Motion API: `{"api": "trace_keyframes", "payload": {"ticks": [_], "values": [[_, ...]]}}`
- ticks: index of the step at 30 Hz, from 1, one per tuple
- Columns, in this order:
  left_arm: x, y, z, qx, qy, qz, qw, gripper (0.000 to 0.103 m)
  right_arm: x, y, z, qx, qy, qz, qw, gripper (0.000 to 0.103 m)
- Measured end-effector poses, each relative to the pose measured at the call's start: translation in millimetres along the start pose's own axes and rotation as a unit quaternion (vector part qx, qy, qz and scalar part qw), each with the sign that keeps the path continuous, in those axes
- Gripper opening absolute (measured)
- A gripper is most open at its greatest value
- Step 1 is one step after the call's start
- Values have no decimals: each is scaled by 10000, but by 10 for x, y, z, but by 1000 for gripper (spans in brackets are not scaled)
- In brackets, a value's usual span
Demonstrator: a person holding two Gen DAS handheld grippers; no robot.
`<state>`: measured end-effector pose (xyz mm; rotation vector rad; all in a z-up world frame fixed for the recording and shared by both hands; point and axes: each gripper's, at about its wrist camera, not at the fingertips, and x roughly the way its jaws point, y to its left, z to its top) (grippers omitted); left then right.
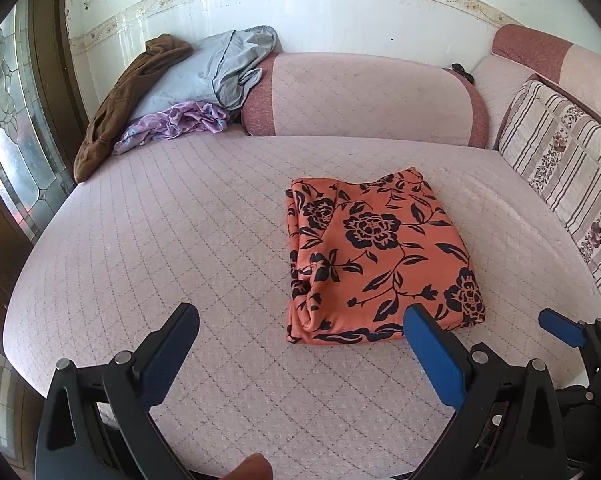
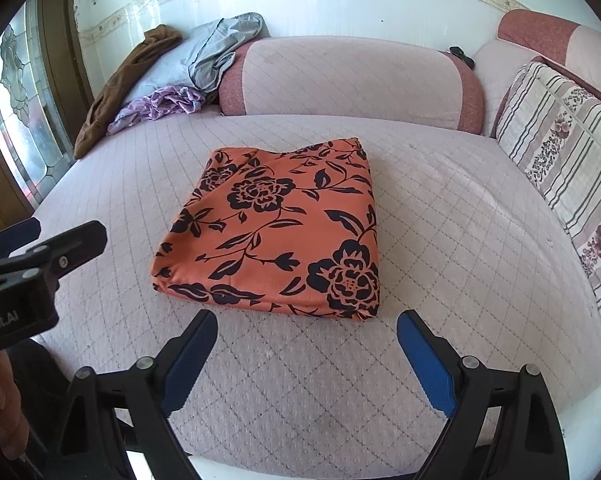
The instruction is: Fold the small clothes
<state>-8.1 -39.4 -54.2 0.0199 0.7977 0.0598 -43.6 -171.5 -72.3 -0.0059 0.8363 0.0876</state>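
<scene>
An orange garment with a black flower print (image 1: 376,256) lies folded into a neat rectangle on the pink quilted sofa seat (image 1: 180,240). It also shows in the right wrist view (image 2: 276,232). My left gripper (image 1: 300,320) is open and empty, hovering near the seat's front, left of the garment's near edge. My right gripper (image 2: 306,328) is open and empty, just in front of the garment's near edge. The right gripper also shows at the left wrist view's right edge (image 1: 560,328), and the left gripper at the right wrist view's left edge (image 2: 56,236).
A pile of loose clothes lies at the back left: a brown one (image 1: 120,100), a grey-blue one (image 1: 204,68) and a purple one (image 1: 180,120). A pink back cushion (image 1: 364,100) and a striped floral pillow (image 1: 560,168) border the seat. A glass door (image 1: 12,120) stands left.
</scene>
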Motion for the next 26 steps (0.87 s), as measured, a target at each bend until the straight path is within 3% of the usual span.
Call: {"api": "trace_keyframes", "payload": {"ticks": [26], "values": [[128, -75, 138, 97, -118, -13, 9999, 102, 208, -15, 130, -10, 94, -3, 10000, 93]]}}
